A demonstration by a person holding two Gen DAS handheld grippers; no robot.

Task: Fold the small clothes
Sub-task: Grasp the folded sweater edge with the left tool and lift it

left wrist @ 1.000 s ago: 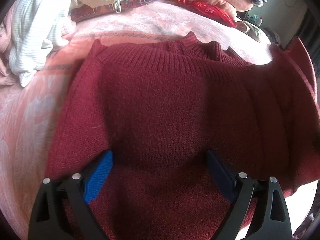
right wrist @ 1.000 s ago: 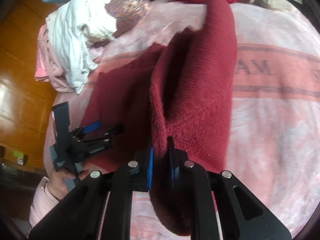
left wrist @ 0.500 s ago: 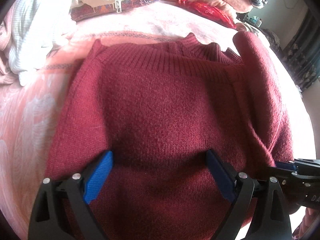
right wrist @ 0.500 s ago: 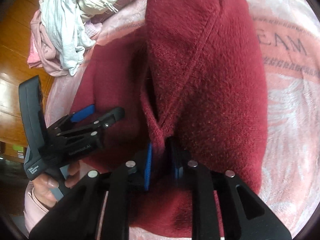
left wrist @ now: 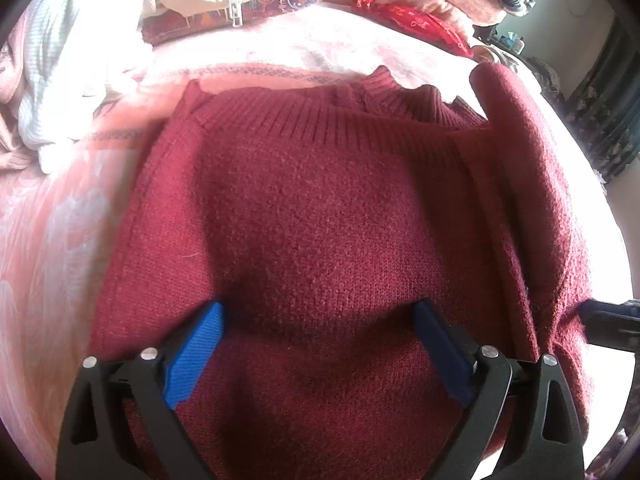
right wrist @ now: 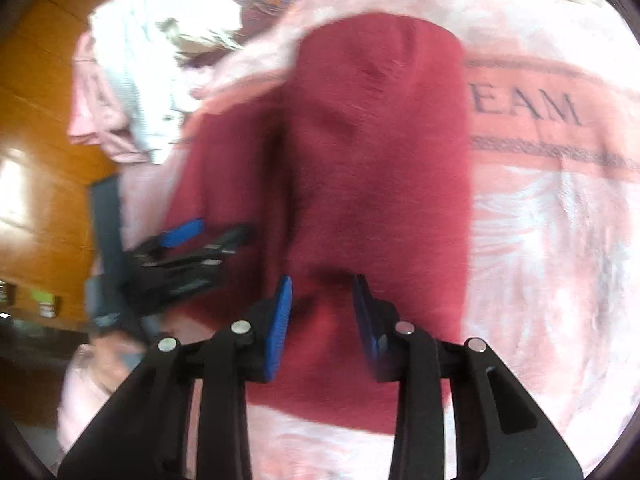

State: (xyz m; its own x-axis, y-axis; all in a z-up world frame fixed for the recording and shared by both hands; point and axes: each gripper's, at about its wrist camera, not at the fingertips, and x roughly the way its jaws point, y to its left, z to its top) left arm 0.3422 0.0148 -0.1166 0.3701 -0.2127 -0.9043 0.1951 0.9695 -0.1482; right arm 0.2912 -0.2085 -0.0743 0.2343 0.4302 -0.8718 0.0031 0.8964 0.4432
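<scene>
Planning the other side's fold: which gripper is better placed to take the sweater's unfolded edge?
Probably left. The left gripper hovers open over the sweater, nearer its flat, unfolded edge; the right gripper sits open at the folded side.

maroon sweater [left wrist: 320, 220], pink patterned blanket [left wrist: 52, 240], blue fingers [left wrist: 196, 352]

left wrist: close above sweater [left wrist: 320, 220] | right wrist: close, sideways; shares sweater

Dark red knit sweater [left wrist: 320, 232], flat on bed, right side folded inward.
</scene>
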